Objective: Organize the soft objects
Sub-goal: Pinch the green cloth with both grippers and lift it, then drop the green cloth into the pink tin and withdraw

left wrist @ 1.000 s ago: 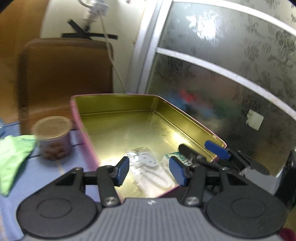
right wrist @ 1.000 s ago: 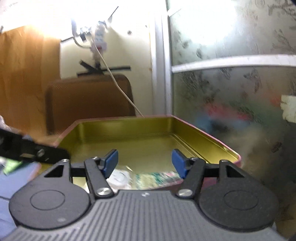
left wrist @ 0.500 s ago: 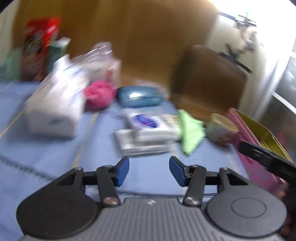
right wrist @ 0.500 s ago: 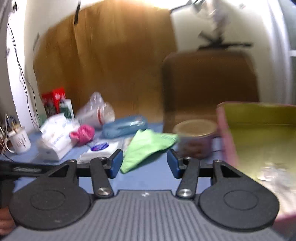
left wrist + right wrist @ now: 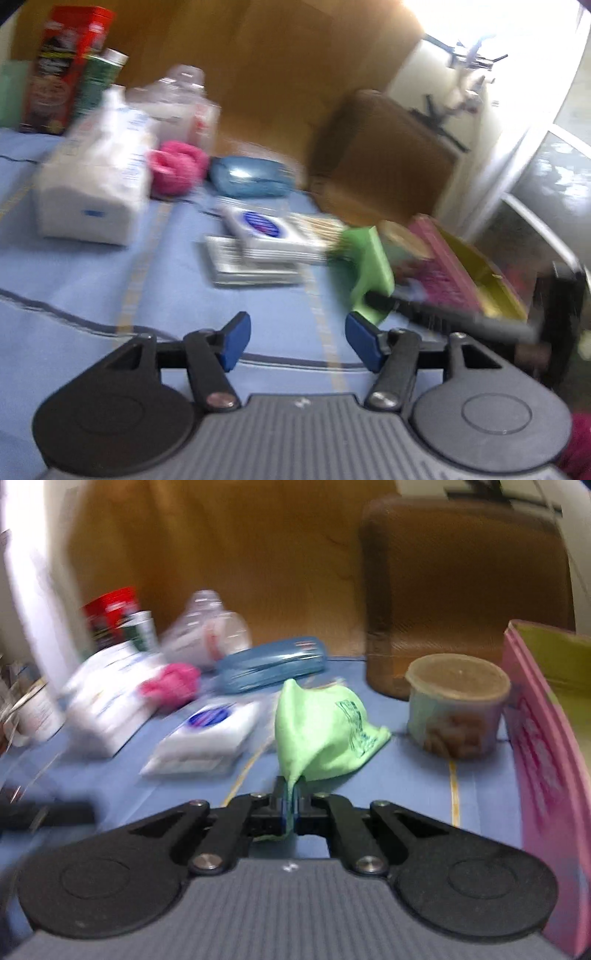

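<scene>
A light green cloth [image 5: 325,723] lies on the blue tablecloth; my right gripper [image 5: 290,808] is shut on its near corner and the cloth rises in a peak from the jaws. The cloth also shows in the left wrist view [image 5: 365,266], with the right gripper's fingers at it. My left gripper [image 5: 297,341] is open and empty above the blue cloth. A pink fluffy bundle [image 5: 177,166] [image 5: 170,685], a white tissue pack [image 5: 96,184] and a wet-wipes pack [image 5: 266,229] [image 5: 207,731] lie further back.
A pink tin with a gold inside [image 5: 546,738] [image 5: 465,280] stands open at the right. A lidded plastic tub [image 5: 458,705] stands beside it. A blue case [image 5: 269,662], a clear bottle [image 5: 207,631], red and green cans [image 5: 66,70] and a brown chair back [image 5: 461,590] are behind.
Both grippers swung left from the tin to the table items. My right gripper went from open to shut on the green cloth's corner. The left gripper stayed open.
</scene>
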The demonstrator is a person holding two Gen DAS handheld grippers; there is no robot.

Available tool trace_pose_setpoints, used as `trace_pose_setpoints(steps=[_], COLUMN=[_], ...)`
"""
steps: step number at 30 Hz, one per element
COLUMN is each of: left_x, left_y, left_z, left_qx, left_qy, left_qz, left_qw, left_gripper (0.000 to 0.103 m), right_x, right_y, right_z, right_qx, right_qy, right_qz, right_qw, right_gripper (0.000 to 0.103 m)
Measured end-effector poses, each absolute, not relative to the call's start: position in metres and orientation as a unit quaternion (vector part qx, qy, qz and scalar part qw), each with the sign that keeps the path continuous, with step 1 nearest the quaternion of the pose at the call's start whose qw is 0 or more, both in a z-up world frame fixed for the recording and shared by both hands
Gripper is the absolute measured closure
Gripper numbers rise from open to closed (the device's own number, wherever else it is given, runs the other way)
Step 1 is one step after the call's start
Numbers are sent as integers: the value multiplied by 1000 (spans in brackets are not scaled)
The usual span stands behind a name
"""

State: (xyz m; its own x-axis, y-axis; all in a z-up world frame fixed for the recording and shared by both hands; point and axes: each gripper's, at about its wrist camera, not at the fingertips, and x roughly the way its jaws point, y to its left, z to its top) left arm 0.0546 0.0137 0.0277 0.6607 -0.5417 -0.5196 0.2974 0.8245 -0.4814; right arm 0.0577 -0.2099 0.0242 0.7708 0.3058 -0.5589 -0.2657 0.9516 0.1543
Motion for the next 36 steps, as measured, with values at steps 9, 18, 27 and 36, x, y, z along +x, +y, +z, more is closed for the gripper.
trace_pose_setpoints(steps=[9,18,27,36], left_x=[53,55,94,98], left_y=[-56,-136,-269,-243], left_z=[25,101,96,82], left_qx=[-129,-87,-25,-38], left_qy=[399,310,281,292], left_qz=[-308,-402,-457,-399], left_qw=[854,857,844,868], left_gripper=[83,91,87,62], right_x=[-49,-66,-23,-19], right_y=[-179,-225,-319,-343], right_z=[8,58,69,53], right_qx=[-44,-66,-30,17], right_qy=[244,97,120,142], right_qz=[179,76,-56,-87], right_qw=[952,990,991,986], right_gripper=[98,97,92,50])
